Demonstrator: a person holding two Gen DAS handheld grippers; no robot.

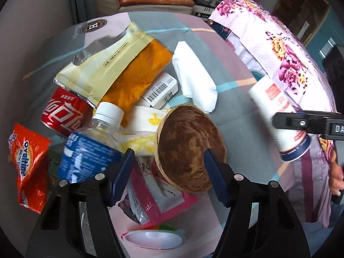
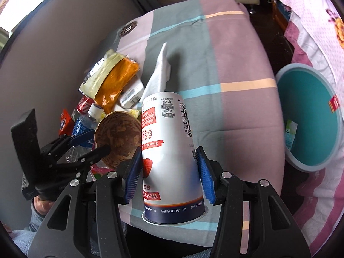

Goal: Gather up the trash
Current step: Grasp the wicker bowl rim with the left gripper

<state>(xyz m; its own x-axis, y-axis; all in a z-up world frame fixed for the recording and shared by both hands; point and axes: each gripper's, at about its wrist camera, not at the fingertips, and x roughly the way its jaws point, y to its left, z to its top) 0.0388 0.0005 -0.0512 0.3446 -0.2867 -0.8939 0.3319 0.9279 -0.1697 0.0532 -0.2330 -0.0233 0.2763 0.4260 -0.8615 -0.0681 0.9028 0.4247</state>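
Observation:
A brown coconut shell (image 1: 189,148) lies in a heap of trash on the striped bedsheet (image 1: 232,99). My left gripper (image 1: 168,157) stands open around it. Its right pad touches the shell and its left pad is clear of it. In the right wrist view the left gripper (image 2: 101,142) reaches the shell (image 2: 118,137) from the left. My right gripper (image 2: 168,178) is shut on a white strawberry yogurt cup (image 2: 169,150), held upside down above the sheet. The same cup (image 1: 279,120) shows at the right of the left wrist view. A teal bin (image 2: 311,107) stands to the right of the bed.
The heap holds a Coca-Cola can (image 1: 62,116), a water bottle (image 1: 90,150), an Ovaltine packet (image 1: 28,165), yellow (image 1: 103,64) and orange (image 1: 137,75) bags, a white tissue (image 1: 193,73), a barcoded box (image 1: 161,90) and a pink wrapper (image 1: 154,200). A floral blanket (image 1: 279,53) lies right.

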